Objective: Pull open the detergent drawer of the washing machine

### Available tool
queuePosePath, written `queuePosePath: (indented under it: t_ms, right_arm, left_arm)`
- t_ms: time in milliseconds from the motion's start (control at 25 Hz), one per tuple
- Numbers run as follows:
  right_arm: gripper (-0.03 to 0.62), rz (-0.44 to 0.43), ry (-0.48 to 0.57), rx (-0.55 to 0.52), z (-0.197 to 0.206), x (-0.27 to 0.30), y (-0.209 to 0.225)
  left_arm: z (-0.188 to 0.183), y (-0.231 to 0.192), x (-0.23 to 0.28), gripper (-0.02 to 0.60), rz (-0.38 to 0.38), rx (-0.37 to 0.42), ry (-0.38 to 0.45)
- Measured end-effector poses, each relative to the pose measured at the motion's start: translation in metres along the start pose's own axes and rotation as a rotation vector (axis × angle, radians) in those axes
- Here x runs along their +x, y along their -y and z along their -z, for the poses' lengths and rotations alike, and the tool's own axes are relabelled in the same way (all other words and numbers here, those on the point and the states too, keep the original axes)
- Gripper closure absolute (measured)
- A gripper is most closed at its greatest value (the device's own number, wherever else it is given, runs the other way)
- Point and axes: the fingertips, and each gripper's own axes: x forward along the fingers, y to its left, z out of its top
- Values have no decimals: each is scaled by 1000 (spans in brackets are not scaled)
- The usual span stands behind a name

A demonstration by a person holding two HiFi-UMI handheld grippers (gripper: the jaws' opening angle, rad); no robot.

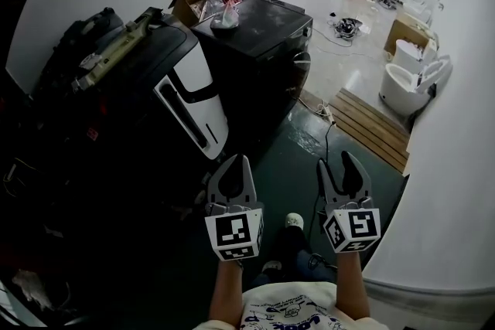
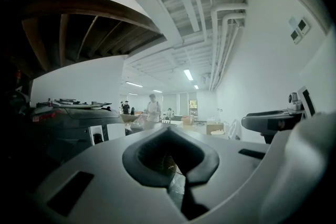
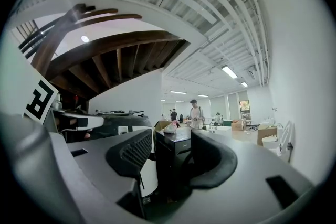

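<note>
My left hand-held gripper (image 1: 238, 165) is clenched on nothing, held low near my body. My right hand-held gripper (image 1: 337, 163) stands released and empty beside it, ready, I judge, for the pull. The black washing machine (image 1: 259, 39) sits well ahead across the floor (image 1: 288, 166); its detergent drawer I can't pick out from here.

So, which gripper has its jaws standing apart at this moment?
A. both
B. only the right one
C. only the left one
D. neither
B: the right gripper shows a clear gap between its jaws with nothing in it, while the left gripper has its jaws together.
</note>
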Motion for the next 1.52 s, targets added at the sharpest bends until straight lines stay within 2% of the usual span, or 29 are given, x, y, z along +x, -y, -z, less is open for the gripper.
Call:
queuePosePath:
  t_ms: [720,960,1240,1520]
  right_arm:
    - [365,-124,34,20,-26,196,131]
    - [365,-161,38,38,-24,236,159]
    - [365,-189,13,58,-9,273,175]
    - [365,-173,-21,81,7,311,195]
  left_arm:
    - [-34,16,206,568,-132,25,18]
    - [-37,22,248,568,-168,31,18]
    - [-25,25,290,568,-171,34,-12]
    - [-17,18,335,568,-165,31,-39]
